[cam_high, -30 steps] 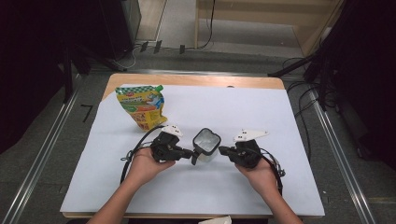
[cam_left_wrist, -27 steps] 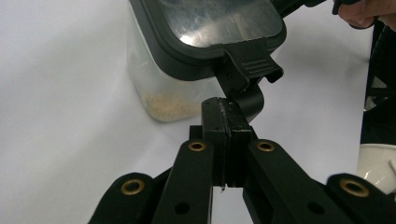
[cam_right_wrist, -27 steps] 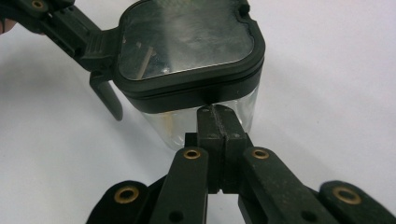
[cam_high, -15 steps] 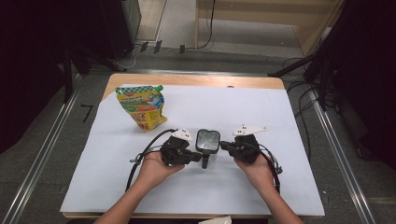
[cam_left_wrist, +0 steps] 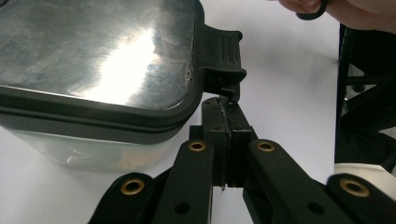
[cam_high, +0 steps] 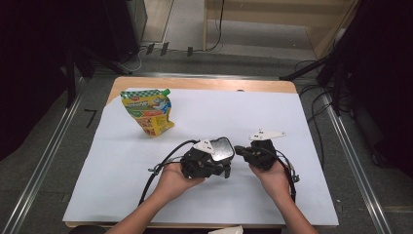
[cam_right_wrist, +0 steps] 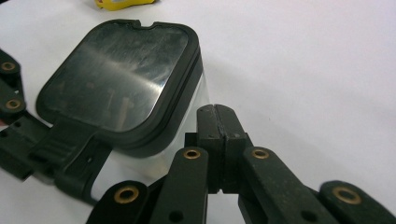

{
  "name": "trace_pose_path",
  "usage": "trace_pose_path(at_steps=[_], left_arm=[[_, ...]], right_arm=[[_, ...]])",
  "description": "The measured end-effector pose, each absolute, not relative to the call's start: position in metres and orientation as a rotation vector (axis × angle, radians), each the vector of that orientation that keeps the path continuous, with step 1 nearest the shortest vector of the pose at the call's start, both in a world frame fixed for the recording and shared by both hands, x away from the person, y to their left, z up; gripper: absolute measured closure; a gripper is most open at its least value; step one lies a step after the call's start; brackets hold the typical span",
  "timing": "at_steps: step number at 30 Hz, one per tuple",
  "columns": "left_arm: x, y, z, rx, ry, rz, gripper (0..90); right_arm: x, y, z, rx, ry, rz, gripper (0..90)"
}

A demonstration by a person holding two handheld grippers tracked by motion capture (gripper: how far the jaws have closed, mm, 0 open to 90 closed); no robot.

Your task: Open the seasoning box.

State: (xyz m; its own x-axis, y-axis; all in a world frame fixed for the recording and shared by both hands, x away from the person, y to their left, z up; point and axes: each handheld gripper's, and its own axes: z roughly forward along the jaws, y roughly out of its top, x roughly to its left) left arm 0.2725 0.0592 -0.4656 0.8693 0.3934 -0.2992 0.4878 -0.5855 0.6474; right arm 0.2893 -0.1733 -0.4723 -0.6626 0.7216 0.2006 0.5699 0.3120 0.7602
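A small clear container (cam_high: 221,148) with a dark glossy lid (cam_right_wrist: 116,79) stands on the white sheet between my two grippers. My left gripper (cam_high: 227,169) is shut with nothing in it. Its tips (cam_left_wrist: 224,106) touch the underside of the lid's black latch tab (cam_left_wrist: 224,58). From the right, my right gripper (cam_high: 238,150) is also shut, and its tips (cam_right_wrist: 215,112) rest beside the container's clear wall (cam_right_wrist: 187,121). The latch tab (cam_right_wrist: 70,156) sticks out at the lower left of the right gripper view.
A colourful stand-up pouch (cam_high: 148,109) leans at the back left of the white sheet (cam_high: 292,122); its yellow edge (cam_right_wrist: 123,3) shows in the right gripper view. Cables trail from both grippers toward the front edge of the table.
My left gripper has moved right and come under the near side of the container, at the latch tab. The container has shifted slightly right. The right gripper has barely moved.
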Motion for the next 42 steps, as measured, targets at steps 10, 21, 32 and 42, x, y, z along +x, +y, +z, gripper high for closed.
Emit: trace_pose_path(at_steps=[10, 21, 32, 42], left_arm=[[0.266, 0.086, -0.444, 2.291, 0.606, -0.143, 84.6], [0.280, 0.107, -0.444, 2.271, 0.667, -0.120, 71.3], [0.289, 0.119, -0.447, 2.238, 0.701, -0.099, 51.2], [0.289, 0.122, -0.449, 2.234, 0.683, -0.073, 46.7]], right_arm=[[0.261, -0.177, -0.459, 1.149, 2.435, 1.299, 90.0], [0.223, -0.172, -0.457, 1.121, 2.478, 1.334, 90.0], [0.217, -0.138, -0.474, 1.027, 2.570, 1.308, 90.0], [0.222, -0.123, -0.483, 1.050, 2.574, 1.271, 90.0]])
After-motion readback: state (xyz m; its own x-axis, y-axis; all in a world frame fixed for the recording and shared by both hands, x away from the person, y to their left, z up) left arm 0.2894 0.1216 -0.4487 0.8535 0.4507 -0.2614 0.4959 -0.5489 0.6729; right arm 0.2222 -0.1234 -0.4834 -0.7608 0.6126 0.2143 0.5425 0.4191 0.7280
